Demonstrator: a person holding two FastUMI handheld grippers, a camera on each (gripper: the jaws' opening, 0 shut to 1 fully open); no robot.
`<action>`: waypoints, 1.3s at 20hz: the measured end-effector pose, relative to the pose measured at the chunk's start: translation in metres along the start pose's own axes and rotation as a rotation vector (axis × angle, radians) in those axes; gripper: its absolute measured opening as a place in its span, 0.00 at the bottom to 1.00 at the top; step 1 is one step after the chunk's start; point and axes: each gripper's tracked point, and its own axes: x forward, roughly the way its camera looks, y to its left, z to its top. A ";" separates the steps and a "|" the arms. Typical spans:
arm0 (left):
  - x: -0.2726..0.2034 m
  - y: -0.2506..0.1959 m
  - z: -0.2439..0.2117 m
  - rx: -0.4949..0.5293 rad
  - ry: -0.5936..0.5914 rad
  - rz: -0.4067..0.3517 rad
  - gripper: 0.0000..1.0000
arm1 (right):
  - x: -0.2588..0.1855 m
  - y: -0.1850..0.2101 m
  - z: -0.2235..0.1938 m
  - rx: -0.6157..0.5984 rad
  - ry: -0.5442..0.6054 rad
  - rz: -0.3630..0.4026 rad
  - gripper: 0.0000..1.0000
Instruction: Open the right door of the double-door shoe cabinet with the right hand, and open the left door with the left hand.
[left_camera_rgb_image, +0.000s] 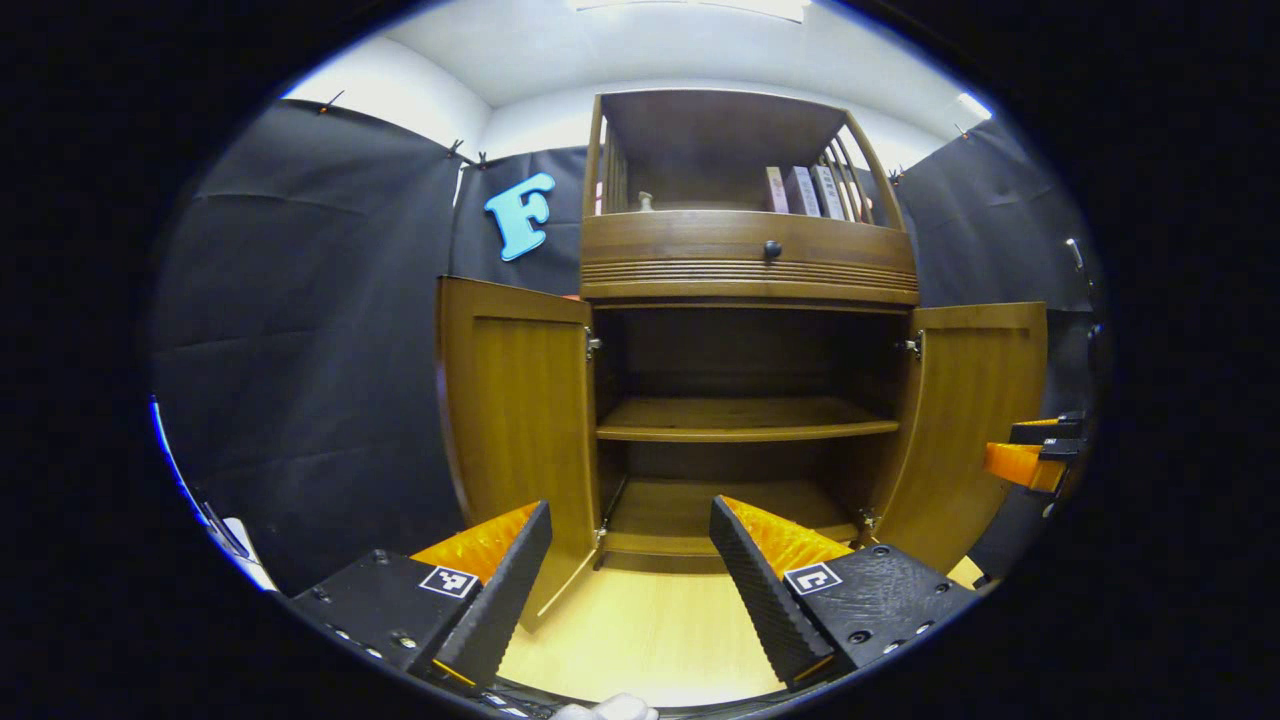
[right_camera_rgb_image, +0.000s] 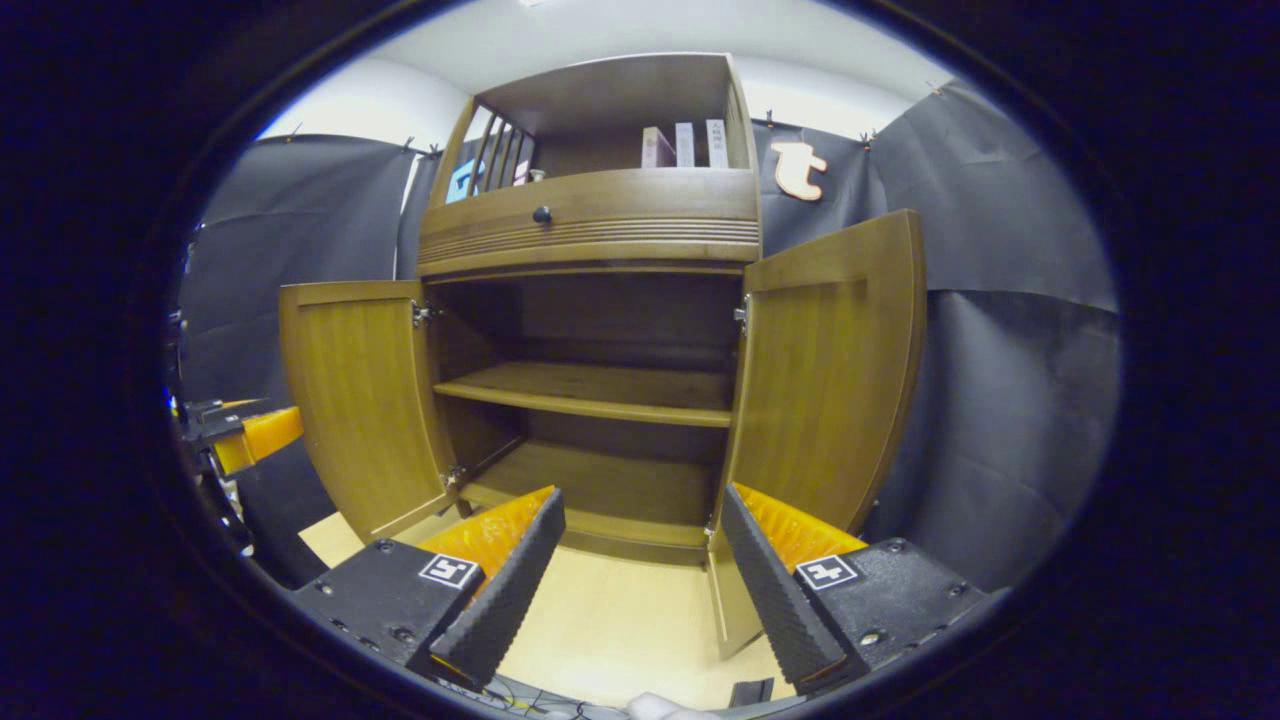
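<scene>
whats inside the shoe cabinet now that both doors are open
Inside the shoe cabinet there is one wooden shelf and the bottom board, both bare, with no shoes. The dark back corners are hard to make out. The right door hides nothing of the interior.

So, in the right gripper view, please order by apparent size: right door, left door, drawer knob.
1. right door, largest, though it swings nearer the camera, so true size is unsure.
2. left door.
3. drawer knob, smallest.
</scene>
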 end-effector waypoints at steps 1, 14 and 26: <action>0.001 -0.004 0.000 0.008 0.006 0.001 0.95 | 0.000 0.001 0.002 -0.002 -0.004 0.008 1.00; 0.010 -0.033 0.017 0.031 -0.006 -0.038 0.96 | 0.003 0.005 0.008 -0.009 -0.026 0.005 1.00; 0.017 -0.042 0.029 0.040 -0.025 -0.071 0.96 | 0.003 -0.002 0.011 0.004 -0.032 -0.034 1.00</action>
